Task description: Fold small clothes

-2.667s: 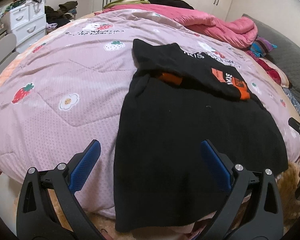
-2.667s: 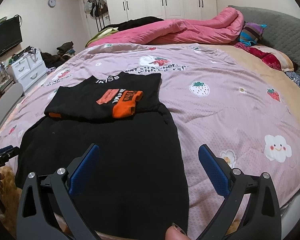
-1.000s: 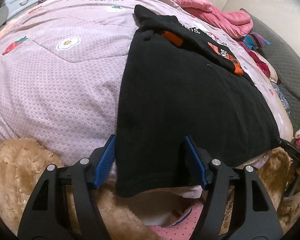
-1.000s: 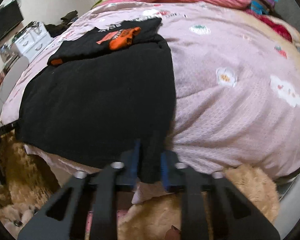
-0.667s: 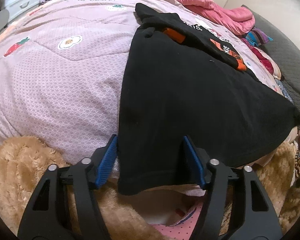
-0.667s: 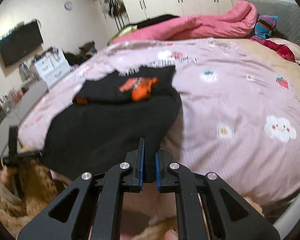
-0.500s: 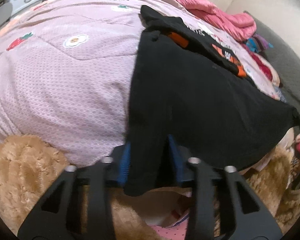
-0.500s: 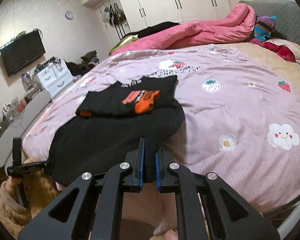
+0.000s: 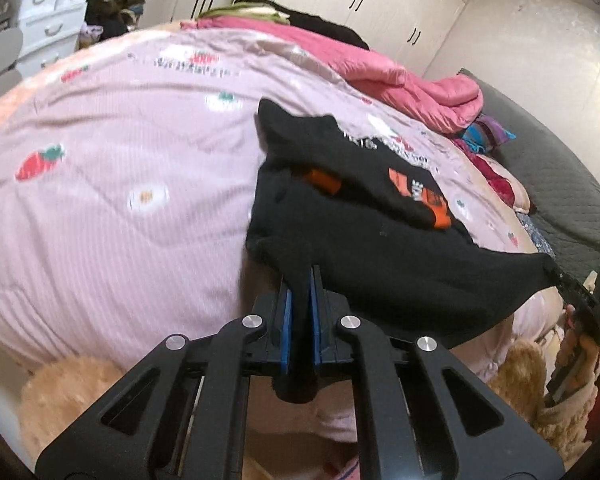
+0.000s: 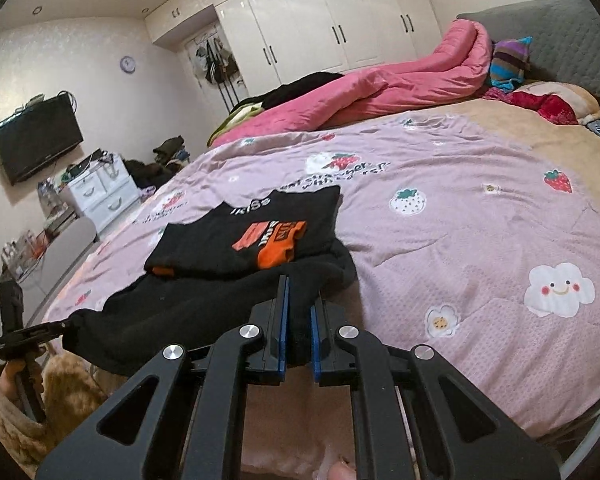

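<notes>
Both grippers, left (image 9: 299, 294) and right (image 10: 299, 316), pinch the stretched, seemingly lifted black garment (image 9: 380, 256).

I am in a home bedroom: a wide bed (image 10: 480, 240) under a pink strawberry-print quilt (image 9: 100, 160), a rumpled pink duvet (image 10: 400, 84), white built-in wardrobes (image 10: 320, 20), a wall-mounted TV (image 10: 38, 142), a white chest of drawers (image 10: 104, 196) and a small wall clock (image 10: 127, 64).
</notes>
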`<state>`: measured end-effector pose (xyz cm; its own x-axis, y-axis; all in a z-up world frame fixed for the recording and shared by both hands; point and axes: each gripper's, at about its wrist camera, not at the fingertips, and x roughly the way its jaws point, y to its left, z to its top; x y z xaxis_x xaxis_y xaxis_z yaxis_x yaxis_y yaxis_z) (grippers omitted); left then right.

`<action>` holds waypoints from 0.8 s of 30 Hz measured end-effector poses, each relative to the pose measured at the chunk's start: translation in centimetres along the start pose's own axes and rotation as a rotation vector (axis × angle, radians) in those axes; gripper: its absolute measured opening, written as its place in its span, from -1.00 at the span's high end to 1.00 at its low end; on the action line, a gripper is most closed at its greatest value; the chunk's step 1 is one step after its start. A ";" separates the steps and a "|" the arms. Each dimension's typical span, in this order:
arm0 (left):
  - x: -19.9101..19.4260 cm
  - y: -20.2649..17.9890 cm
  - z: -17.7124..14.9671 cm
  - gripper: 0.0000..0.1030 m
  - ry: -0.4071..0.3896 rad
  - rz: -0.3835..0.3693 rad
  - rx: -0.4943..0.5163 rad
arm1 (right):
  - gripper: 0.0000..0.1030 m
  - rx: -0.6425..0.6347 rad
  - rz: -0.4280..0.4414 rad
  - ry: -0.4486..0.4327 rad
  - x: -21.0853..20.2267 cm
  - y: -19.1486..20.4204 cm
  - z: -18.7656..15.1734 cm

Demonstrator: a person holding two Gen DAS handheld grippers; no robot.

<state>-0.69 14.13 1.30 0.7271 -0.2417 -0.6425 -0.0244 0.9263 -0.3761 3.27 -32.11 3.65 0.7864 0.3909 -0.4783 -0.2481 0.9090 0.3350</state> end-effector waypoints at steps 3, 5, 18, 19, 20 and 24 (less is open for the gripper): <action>-0.5 -0.1 0.9 0.96 -0.024 -0.004 -0.003 | 0.85 0.002 -0.006 -0.015 -0.1 0.0 0.4; -0.6 -0.2 1.5 0.96 -0.038 -0.011 -0.007 | 0.85 0.004 -0.012 -0.023 0.0 0.0 0.8; -0.5 -2.1 6.2 0.96 -0.141 0.014 0.035 | 0.85 0.015 -0.037 -0.072 1.8 0.2 4.4; -0.4 -2.2 6.5 0.96 -0.146 0.014 0.035 | 0.85 0.012 -0.041 -0.075 1.9 0.2 4.5; -0.3 -2.3 6.9 0.96 -0.151 0.014 0.033 | 0.85 0.010 -0.045 -0.079 2.1 0.3 4.8; 0.2 -2.3 8.0 0.96 -0.163 0.018 0.031 | 0.85 0.005 -0.056 -0.084 2.8 0.4 5.5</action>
<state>5.00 14.26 7.42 0.8282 -0.1776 -0.5315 -0.0188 0.9391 -0.3431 8.50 -31.45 6.88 0.8437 0.3253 -0.4270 -0.1993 0.9284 0.3136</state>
